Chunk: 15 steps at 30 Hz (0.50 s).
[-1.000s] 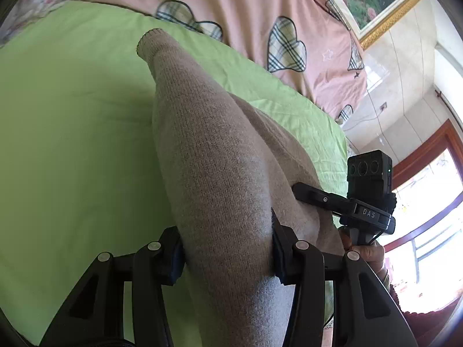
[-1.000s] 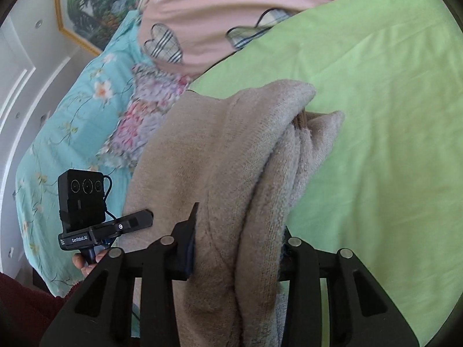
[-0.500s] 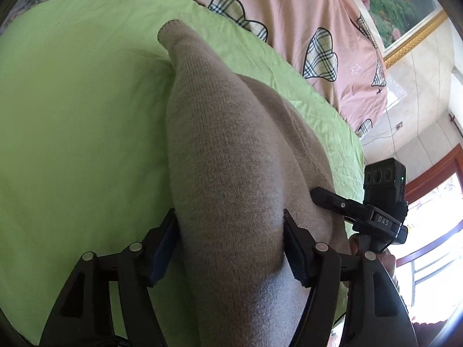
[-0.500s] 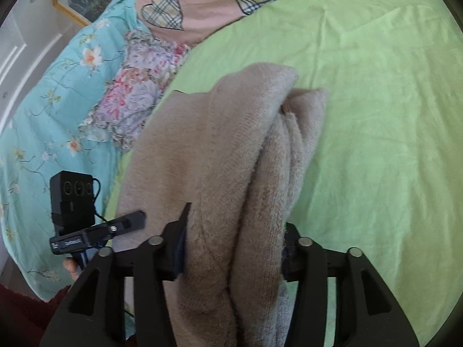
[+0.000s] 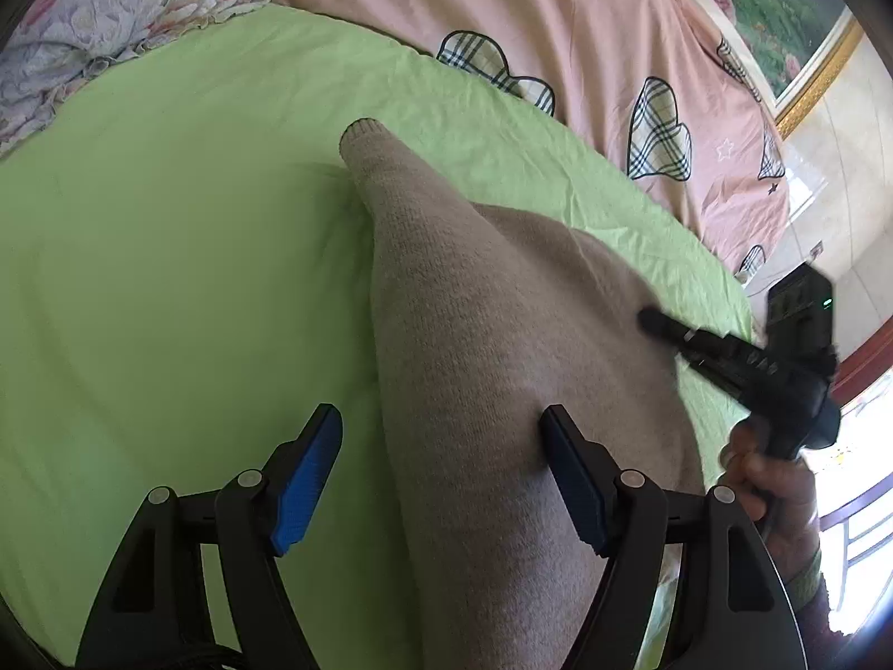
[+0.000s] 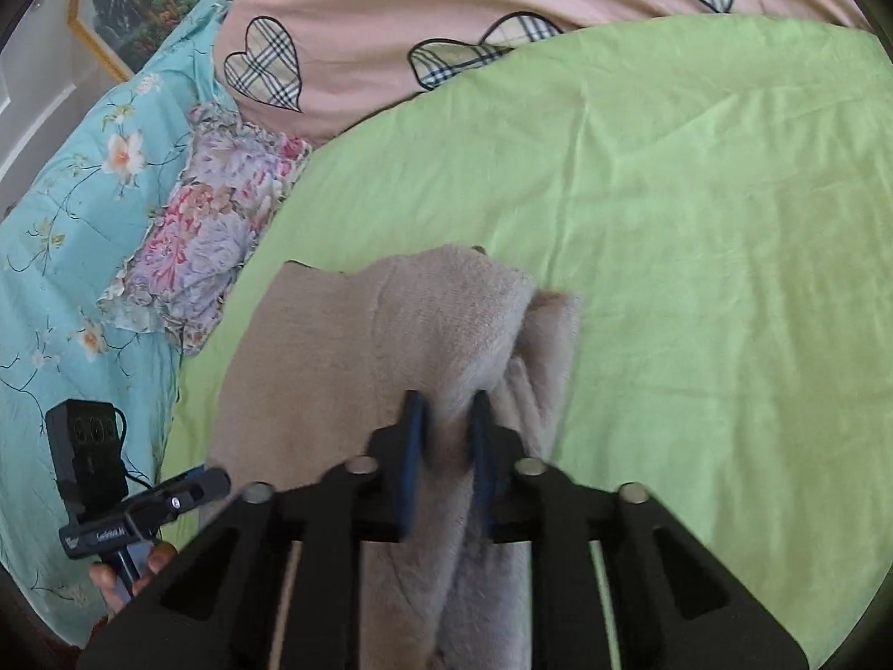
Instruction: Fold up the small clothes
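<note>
A beige knit sweater (image 5: 474,307) lies bunched on the green bedsheet (image 5: 167,279), one sleeve cuff (image 5: 363,137) pointing away. My left gripper (image 5: 438,446) straddles the sleeve with its jaws opening. The left blue pad (image 5: 307,474) stands clear of the fabric and the other rests against it. My right gripper (image 6: 449,419) is shut on a raised fold of the sweater (image 6: 446,307). Each gripper shows in the other's view: the right gripper (image 5: 650,317) on the sweater's far side, the left gripper (image 6: 217,483) at the sweater's left edge.
A pink quilt with plaid hearts (image 5: 558,28) lies beyond the sheet. A floral pillow (image 6: 212,234) and a turquoise flowered blanket (image 6: 72,212) lie to the left. A framed picture (image 5: 781,17) hangs on the wall. A hand (image 5: 776,491) holds the right gripper's handle.
The left jaws have spread wider and let go of the sleeve. The right jaws, wide around the bunched sweater before, have closed on a fold of it. Both views have tilted further down.
</note>
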Each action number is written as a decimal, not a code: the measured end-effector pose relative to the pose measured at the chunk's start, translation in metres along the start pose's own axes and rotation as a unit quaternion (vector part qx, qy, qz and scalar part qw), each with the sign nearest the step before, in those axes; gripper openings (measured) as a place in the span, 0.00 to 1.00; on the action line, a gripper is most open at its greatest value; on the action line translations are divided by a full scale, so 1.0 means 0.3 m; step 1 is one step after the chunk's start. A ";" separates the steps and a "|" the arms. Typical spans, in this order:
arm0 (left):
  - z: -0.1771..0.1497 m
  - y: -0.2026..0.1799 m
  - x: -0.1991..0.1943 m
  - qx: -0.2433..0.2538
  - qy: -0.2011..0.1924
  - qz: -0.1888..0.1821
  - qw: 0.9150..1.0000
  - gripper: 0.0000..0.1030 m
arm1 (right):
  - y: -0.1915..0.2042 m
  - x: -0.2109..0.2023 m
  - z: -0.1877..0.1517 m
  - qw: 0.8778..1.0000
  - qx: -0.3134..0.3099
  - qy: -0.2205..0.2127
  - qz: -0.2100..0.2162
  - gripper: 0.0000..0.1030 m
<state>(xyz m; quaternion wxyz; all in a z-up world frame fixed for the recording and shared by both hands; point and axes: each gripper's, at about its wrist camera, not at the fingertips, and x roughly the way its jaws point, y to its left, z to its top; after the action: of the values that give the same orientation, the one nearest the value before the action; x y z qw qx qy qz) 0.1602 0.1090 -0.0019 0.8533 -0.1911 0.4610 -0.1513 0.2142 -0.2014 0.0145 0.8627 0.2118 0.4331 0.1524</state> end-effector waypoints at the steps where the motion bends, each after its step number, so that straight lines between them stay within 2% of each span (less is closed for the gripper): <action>1: -0.002 -0.010 -0.004 0.006 0.004 -0.001 1.000 0.72 | 0.023 -0.028 0.010 1.000 -0.013 -0.015 0.005 0.08; 4: -0.001 -0.035 -0.003 0.027 0.009 0.006 1.000 0.72 | 0.072 -0.131 0.028 0.997 -0.053 -0.058 0.001 0.08; 9: 0.124 -0.011 0.098 0.009 0.030 0.005 0.999 0.77 | -0.024 -0.064 0.001 0.999 -0.027 -0.016 -0.022 0.08; 12: 0.222 0.020 0.186 -0.012 0.048 -0.002 0.999 0.80 | -0.066 -0.051 -0.020 1.000 -0.012 -0.011 -0.024 0.08; 13: 0.252 0.028 0.214 -0.018 0.048 0.000 0.999 0.75 | -0.074 -0.049 -0.027 1.000 -0.010 -0.011 -0.025 0.08; 14: 0.276 0.033 0.236 -0.018 0.048 0.004 0.999 0.56 | -0.082 -0.042 -0.031 1.000 -0.008 -0.008 -0.027 0.08; 15: 0.306 0.036 0.268 -0.015 0.048 0.002 0.999 0.41 | -0.089 -0.030 -0.032 1.000 -0.008 -0.005 -0.030 0.08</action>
<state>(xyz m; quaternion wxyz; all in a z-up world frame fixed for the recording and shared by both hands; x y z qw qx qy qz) 0.2810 0.1008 -0.0195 0.8275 -0.1951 0.5041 -0.1516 0.2032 -0.2263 0.0021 0.8705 0.1930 0.4340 0.1287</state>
